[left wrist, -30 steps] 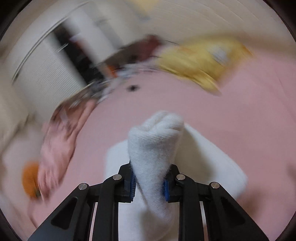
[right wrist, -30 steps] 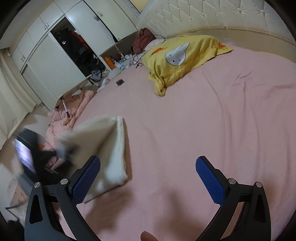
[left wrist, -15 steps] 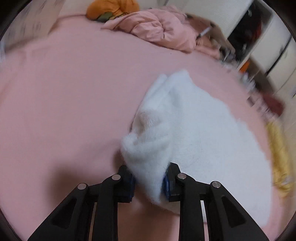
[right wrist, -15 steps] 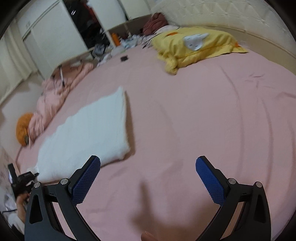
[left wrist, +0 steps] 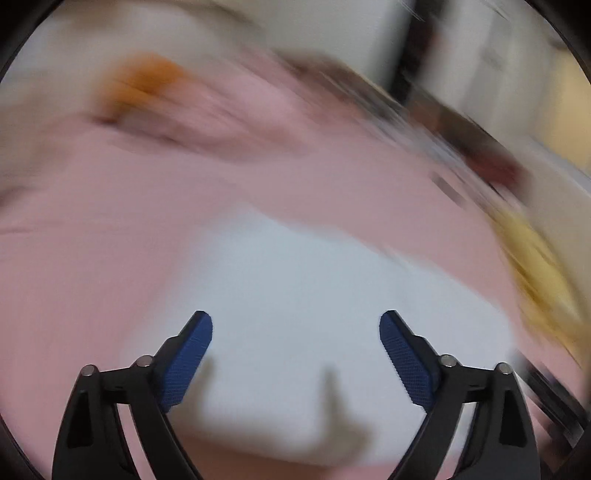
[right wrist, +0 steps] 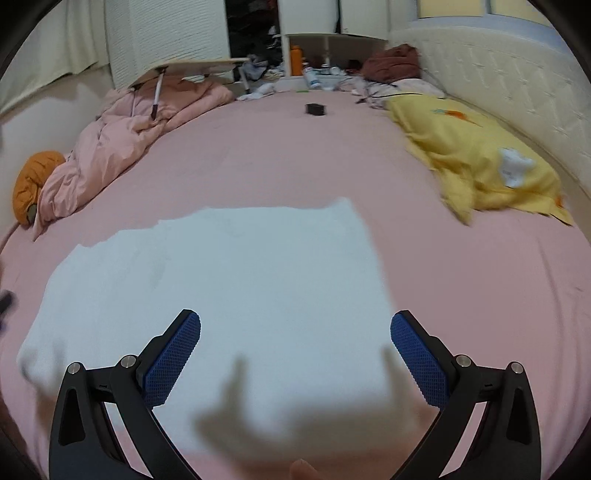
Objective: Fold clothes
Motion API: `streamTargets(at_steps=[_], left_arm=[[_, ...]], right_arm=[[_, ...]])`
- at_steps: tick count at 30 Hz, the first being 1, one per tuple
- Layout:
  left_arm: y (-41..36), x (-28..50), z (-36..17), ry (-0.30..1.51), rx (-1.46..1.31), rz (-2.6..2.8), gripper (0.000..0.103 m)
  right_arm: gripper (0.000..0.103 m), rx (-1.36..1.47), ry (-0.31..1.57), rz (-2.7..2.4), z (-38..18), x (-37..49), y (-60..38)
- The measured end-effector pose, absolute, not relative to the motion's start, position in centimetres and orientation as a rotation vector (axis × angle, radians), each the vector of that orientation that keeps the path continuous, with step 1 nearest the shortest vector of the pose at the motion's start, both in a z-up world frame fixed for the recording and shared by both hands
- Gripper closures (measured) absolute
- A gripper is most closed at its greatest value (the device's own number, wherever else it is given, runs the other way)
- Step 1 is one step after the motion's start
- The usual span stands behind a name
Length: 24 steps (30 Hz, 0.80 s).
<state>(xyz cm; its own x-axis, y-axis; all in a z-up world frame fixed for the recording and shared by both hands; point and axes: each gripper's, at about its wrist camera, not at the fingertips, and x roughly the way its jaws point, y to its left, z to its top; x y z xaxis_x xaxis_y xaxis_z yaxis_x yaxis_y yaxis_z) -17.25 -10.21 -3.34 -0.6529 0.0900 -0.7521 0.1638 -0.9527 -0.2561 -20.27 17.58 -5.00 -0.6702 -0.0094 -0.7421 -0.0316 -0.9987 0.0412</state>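
While the left view is smeared with blur, it still shows the left gripper with its blue pads set wide apart and its jaws opening, nothing between them. Beyond the fingers lies the white cloth, flat on the pink sheet; the pads do not press on it, and whether they touch it I cannot tell. Two finger shadows fall across the cloth's near part.

The right view is sharp. The right gripper also stands wide open and holds nothing; its fingers hang over the near part of the cloth, and their shadows fall on the cloth's near edge. The cloth lies spread in a rough rectangle on the sheet, its far edge a little wavy, one far corner slightly raised. A fingertip shows at the bottom edge.

To the right of the cloth, apart from it, lies a yellow pillow near the padded headboard. To the left, along the bed's edge, a pink quilt is heaped, with an orange bundle just beside its near end. A small dark object sits alone on the sheet, well beyond the cloth. A wardrobe and cluttered shelves stand behind the bed.
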Motion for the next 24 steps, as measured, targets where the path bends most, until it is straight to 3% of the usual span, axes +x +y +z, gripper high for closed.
streamTargets(at_steps=[4,6,11,15,16,18,20,22,24], left_arm=[[-8.3,-19.7,-8.7,0.172,1.475,-2.687,0.01],[-9.4,-18.6,-9.0,0.127,1.412,-2.75,0.009],[-13.2,-16.7,-8.8,0.165,1.385,-2.675,0.01],[-12.0,-14.1,-6.0,-0.09,1.221,-2.522,0.017],[-12.1,-13.2,-5.1,-0.102,1.145,-2.544,0.016],[-12.3,-12.3,-6.1,-0.096,1.197,-2.546,0.004],[-13.4,-13.8,-9.8,-0.019,1.47,-2.475,0.003],[-15.1,-13.2,-9.7,0.13,1.442,-2.507,0.001],[-16.2,-12.9,-8.1,0.201,1.396,-2.518,0.007]], right_arm=[[0.0,-1.424,-0.139,2.784,-10.7,-21.3,15.8],[0.0,-1.288,-0.171,2.905,-11.1,-19.0,16.6],[0.0,-1.296,-0.195,2.94,-10.3,-15.7,18.2],[0.0,-1.322,-0.226,2.868,-9.7,-13.2,18.9],[0.0,-1.318,-0.187,2.843,-9.3,-12.6,19.3],[0.0,-1.3,-0.085,2.859,-9.2,-11.4,20.4],[0.0,-1.419,-0.03,2.797,-11.3,-11.6,21.1],[0.0,-1.477,0.075,2.79,-11.8,-12.1,22.2],[0.0,-1.463,0.182,2.815,-10.6,-12.4,23.4]])
